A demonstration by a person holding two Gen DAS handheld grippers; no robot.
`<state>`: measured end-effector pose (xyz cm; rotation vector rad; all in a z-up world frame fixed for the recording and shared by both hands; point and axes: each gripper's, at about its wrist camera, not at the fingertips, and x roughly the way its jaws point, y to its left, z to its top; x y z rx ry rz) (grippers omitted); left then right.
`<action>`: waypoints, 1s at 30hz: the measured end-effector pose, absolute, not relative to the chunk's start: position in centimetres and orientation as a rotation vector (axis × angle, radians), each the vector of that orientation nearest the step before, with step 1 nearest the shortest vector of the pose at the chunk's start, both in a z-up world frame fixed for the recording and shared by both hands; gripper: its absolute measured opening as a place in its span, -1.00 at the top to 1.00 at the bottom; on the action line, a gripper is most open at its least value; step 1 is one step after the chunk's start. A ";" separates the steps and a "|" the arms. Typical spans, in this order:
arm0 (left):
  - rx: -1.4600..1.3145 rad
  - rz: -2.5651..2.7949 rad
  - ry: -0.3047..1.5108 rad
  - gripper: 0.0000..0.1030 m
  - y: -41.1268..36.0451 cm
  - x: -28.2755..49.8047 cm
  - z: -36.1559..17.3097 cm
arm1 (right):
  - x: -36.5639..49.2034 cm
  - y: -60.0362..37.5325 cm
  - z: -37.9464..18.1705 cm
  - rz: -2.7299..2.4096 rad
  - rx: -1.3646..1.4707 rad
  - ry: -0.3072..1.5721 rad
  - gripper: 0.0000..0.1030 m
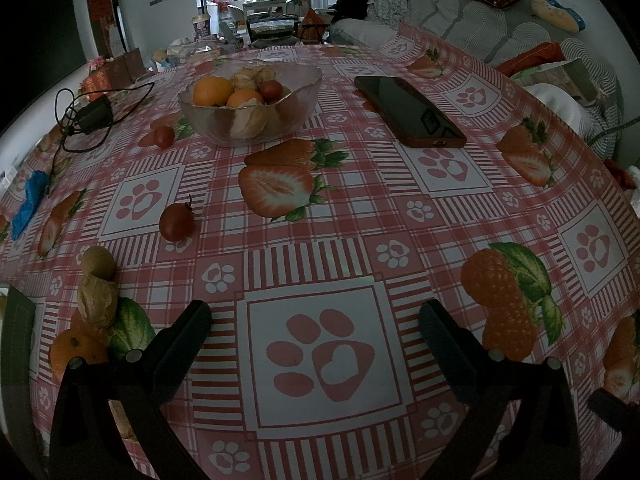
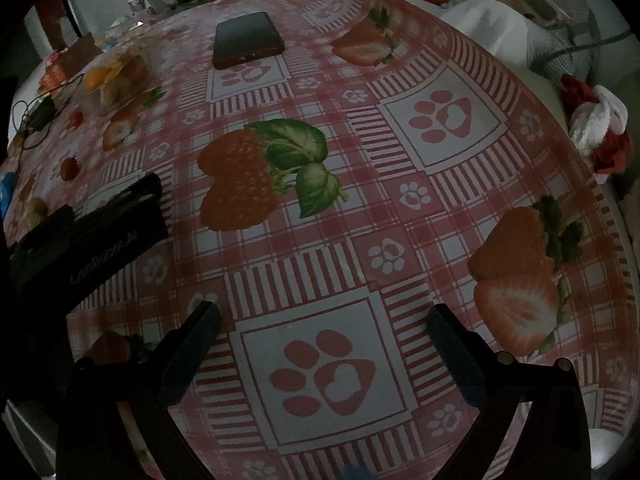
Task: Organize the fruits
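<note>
The left gripper [image 1: 316, 320] has its jaws spread wide with nothing between them, held low over a paw-print square of the tablecloth [image 1: 400, 208]; the right gripper [image 2: 324, 320] is likewise wide apart and empty, above another paw-print square. Just off the left gripper's left finger sits a small cluster at the table's near edge: an orange [image 1: 76, 350], a papery husked fruit [image 1: 97, 300] touching it from behind with its long axis running away from the camera, and a rounder yellow-green fruit [image 1: 98, 262] just beyond that. Farther out, a small red tomato [image 1: 176, 222] lies alone, its stem pointing up and toward the far right; a second tomato [image 1: 164, 136] rests just beside the bowl's left flank. The glass bowl [image 1: 208, 120] stands upright near the middle of the table's far half, holding two oranges, several husked fruits and a dark red tomato. To its right, well apart, a dark phone [image 1: 408, 110] lies flat, its long axis running from near right to far left. At the left edge a black charger [image 1: 94, 114] sits with its looped cable, and a blue cloth [image 1: 28, 200] lies nearer.
</note>
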<state>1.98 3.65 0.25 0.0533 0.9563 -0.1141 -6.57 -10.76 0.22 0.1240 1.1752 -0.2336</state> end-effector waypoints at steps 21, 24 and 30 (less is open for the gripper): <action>0.063 -0.129 0.973 -1.00 3.7 1.9 0.3 | -10.1 -11.1 0.4 -0.102 0.025 1.013 -1.00; 0.058 -0.112 1.015 -1.00 4.1 1.3 0.7 | -10.1 -11.0 0.4 -0.099 0.022 1.009 -1.00; 0.005 -0.066 0.855 -1.00 8.1 -3.8 5.4 | -10.3 -11.0 0.3 -0.091 0.013 0.990 -1.00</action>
